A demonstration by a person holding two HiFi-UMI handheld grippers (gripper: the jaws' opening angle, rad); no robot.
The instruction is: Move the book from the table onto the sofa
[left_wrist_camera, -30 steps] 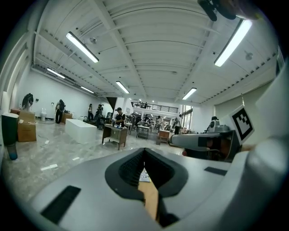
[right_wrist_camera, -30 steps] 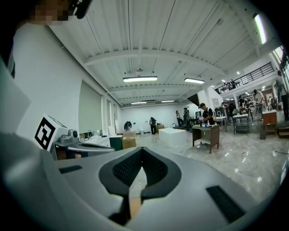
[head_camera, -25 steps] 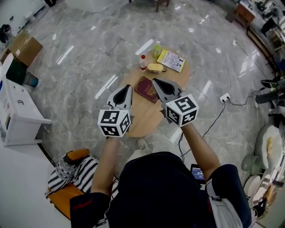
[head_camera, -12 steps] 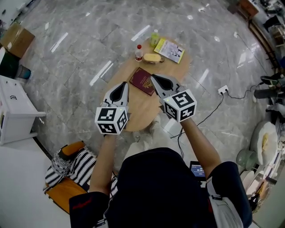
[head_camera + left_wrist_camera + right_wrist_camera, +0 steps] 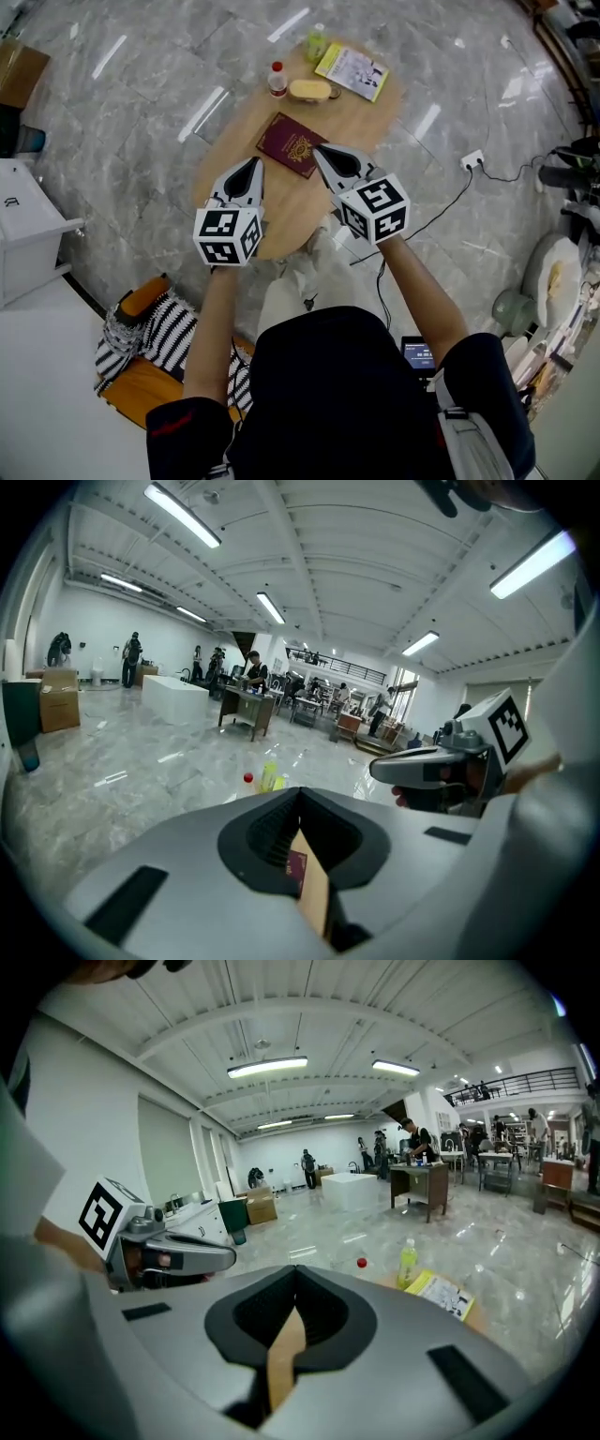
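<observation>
1 oval light-wood bench (image 5: pixel 366 117) on grey marble floor (image 5: pixel 141 112).
On bench: dark red book (image 5: pixel 292 144) w/ gold emblem, flat, approx. centre. Far end, L to R: small red-capped bottle (image 5: pixel 277 79), pale yellow oblong item (image 5: pixel 309 89), yellow-green bottle (image 5: pixel 317 44), yellow-and-white booklet (image 5: pixel 352 70).
Held above: left tongs (image 5: pixel 254 162), jaws together, over bench's near-left part, apart from book; right tongs (image 5: pixel 318 150), jaws together, tip at book's right corner, contact not clear.
Floor: white socket block (image 5: pixel 473 159) w/ cable, right of bench; black-and-white striped cloth (image 5: pixel 159 337) on orange seat (image 5: pixel 141 398), lower left.

Bright ceiling strip lights (image 5: pixel 267 1067) glare off the glossy floor (image 5: pixel 141 112); fisheye edges bend and darken.
</observation>
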